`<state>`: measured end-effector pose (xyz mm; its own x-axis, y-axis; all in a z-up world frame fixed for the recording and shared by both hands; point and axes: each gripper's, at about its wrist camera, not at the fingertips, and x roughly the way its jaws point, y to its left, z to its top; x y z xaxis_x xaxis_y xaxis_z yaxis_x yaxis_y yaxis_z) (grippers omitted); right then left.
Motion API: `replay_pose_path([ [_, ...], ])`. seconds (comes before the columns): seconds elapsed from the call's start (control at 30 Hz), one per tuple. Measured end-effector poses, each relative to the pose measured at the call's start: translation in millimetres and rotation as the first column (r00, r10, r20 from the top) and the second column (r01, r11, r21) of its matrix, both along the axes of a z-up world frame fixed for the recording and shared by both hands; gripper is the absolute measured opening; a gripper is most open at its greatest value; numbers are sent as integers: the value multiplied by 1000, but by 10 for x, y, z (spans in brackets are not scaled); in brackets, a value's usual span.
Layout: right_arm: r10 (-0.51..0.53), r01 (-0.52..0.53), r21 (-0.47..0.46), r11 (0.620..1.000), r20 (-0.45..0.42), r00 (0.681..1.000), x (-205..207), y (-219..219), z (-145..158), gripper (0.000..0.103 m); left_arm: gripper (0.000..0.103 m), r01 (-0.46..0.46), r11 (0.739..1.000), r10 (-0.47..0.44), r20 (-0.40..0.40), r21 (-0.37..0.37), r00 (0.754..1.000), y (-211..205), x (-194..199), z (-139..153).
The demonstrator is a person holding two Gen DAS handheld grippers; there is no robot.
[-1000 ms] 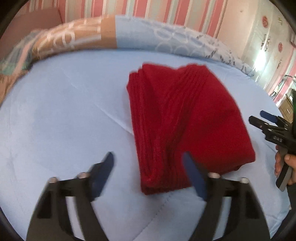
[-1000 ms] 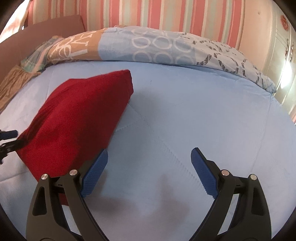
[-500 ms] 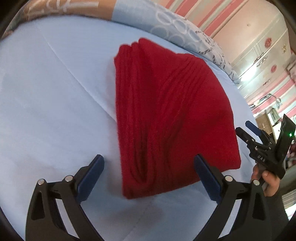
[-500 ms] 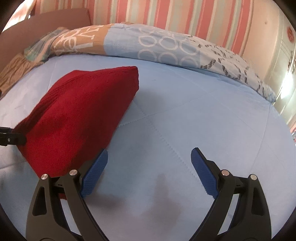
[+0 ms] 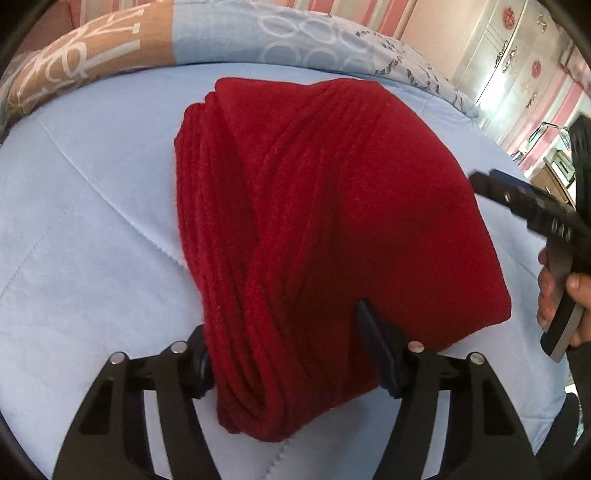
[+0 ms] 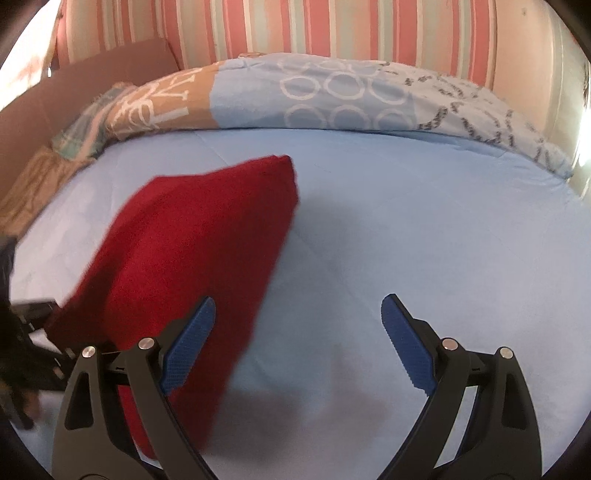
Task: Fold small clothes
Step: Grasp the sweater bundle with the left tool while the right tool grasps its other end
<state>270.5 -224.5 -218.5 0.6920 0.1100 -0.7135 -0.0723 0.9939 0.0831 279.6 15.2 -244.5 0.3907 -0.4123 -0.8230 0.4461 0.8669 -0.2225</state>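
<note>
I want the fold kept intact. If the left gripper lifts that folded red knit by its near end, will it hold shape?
Probably not: the red knit is soft stacked layers, so the far end would likely sag. The left gripper, jaws closing around the thick end, should grip without slipping on ribbed fabric. It looks bulky but light.

Home bedroom: bed w/ blue quilt (image 6: 406, 221), patterned duvet (image 6: 332, 99), striped wallpaper (image 6: 295, 26), white wardrobe (image 5: 509, 48).

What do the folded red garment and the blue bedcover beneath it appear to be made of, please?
The red garment looks like a soft knit, perhaps wool or acrylic: ribbed ridges, fuzzy matte surface. The blue bedcover looks like smooth, matte quilted fabric, with stitched seam lines; the fibre cannot be told.
</note>
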Motion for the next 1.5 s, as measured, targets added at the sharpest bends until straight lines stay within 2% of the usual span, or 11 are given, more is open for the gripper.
replay_pose_path([
  [0.17, 7, 2, 183, 983, -50, 999, 215, -12, -2, 91, 67, -1, 1000, 1, 7, 4, 1000, 31, -48, 0],
  [0.3, 34, -11, 242, 970, -91, 995, 304, 34, -64, 90, 67, -1, 1000, 1, 9, 6, 1000, 18, -76, 23],
  [0.37, 58, -29, 272, 962, -102, 993, 304, 71, -81, 85, 67, 0, 1000, 0, 12, 9, 1000, 36, -89, 20],
  [0.6, 136, -102, 240, 965, -130, 982, 301, 303, -174, 86, 67, 1, 1000, -1, 17, 9, 1000, -13, -84, 13],
  [0.77, 136, -82, 283, 956, -177, 975, 377, 339, -314, 86, 68, -1, 1000, 1, 17, 8, 1000, -62, -54, 11],
  [0.9, 139, -90, 269, 959, -168, 976, 370, 341, -303, 80, 68, -1, 1000, 1, 25, 5, 1000, -54, -69, 3],
  [1.0, 142, -91, 269, 959, -176, 974, 377, 331, -325, 79, 67, -1, 1000, 1, 32, -4, 999, -37, -83, -3],
  [1.2, 128, -65, 288, 955, -205, 970, 453, 330, -382, 86, 67, -27, 998, 28, 13, -61, 1000, 58, -52, -30],
  [1.23, 131, -71, 283, 956, -200, 971, 445, 344, -383, 85, 67, -30, 997, 30, 11, -68, 999, 70, -41, -32],
  [1.37, 140, -97, 237, 967, -174, 975, 401, 382, -361, 69, 66, -22, 998, 24, 31, -60, 999, 62, -46, -20],
  [1.5, 150, -114, 215, 970, -159, 976, 364, 390, -324, 59, 56, -31, 997, 34, 40, -77, 999, 80, -74, -7],
])
